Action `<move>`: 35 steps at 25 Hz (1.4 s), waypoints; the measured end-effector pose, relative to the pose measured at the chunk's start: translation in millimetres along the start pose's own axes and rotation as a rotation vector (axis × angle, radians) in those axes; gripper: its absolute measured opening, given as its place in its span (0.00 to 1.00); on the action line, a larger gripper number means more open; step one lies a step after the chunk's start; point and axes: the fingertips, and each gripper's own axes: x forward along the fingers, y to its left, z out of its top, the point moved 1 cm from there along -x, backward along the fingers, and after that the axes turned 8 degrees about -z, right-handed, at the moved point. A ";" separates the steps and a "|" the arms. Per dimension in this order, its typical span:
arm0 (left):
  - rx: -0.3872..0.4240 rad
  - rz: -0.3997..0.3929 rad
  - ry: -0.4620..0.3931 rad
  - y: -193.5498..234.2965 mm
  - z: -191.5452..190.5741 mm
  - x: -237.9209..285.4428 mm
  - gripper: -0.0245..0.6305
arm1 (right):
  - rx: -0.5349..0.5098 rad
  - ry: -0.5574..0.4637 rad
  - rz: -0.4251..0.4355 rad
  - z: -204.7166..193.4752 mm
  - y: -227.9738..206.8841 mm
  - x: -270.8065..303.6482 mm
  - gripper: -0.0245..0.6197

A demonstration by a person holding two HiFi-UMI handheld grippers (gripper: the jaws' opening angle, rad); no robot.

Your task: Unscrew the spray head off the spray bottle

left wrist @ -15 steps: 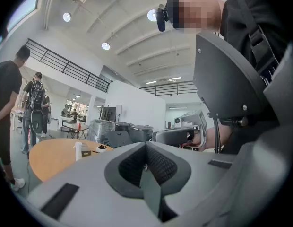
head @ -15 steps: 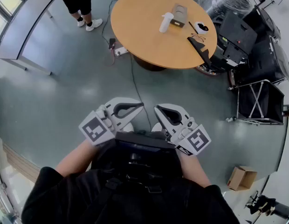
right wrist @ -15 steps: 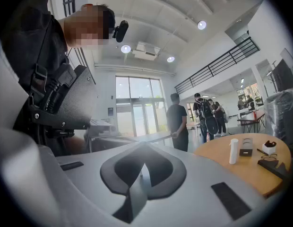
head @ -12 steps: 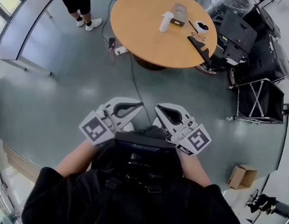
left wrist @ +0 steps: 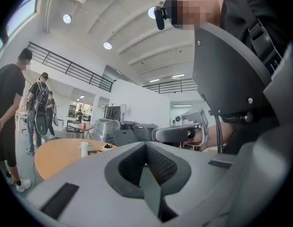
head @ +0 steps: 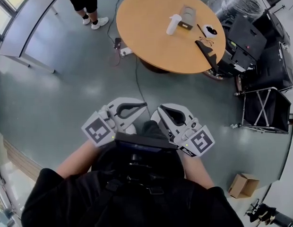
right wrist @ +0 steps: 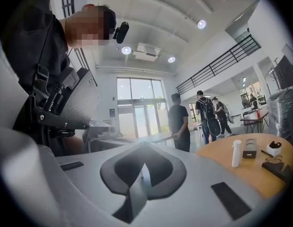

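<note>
The big round table point(head: 146, 41) was well off across the floor. The spray bottle point(head: 173, 23) stood upright on it, slim and white, too small to make out the head. My guess is light plastic, smooth and a bit slippery, with walls that give if squeezed hard. I'd grab the body low with one gripper and the collar up top with the other.

Left gripper point(head: 142, 105) and right gripper point(head: 160, 109) were both pressed together on nothing, up near the chest.

Only a cable point(head: 136, 77) crossed the floor on the way. A small box point(head: 186, 17) sat just beside the bottle, so that side looked tight.
</note>
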 end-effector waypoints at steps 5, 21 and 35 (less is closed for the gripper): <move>-0.023 0.039 0.001 39.9 3.9 30.8 0.04 | -0.003 -0.013 0.016 7.1 -47.7 14.5 0.06; -0.020 0.120 -0.010 135.4 34.4 201.0 0.04 | -0.033 -0.021 0.110 35.2 -232.7 -8.0 0.06; -0.023 0.164 0.035 190.2 32.4 281.1 0.05 | -0.011 -0.043 0.123 39.5 -337.7 -1.0 0.06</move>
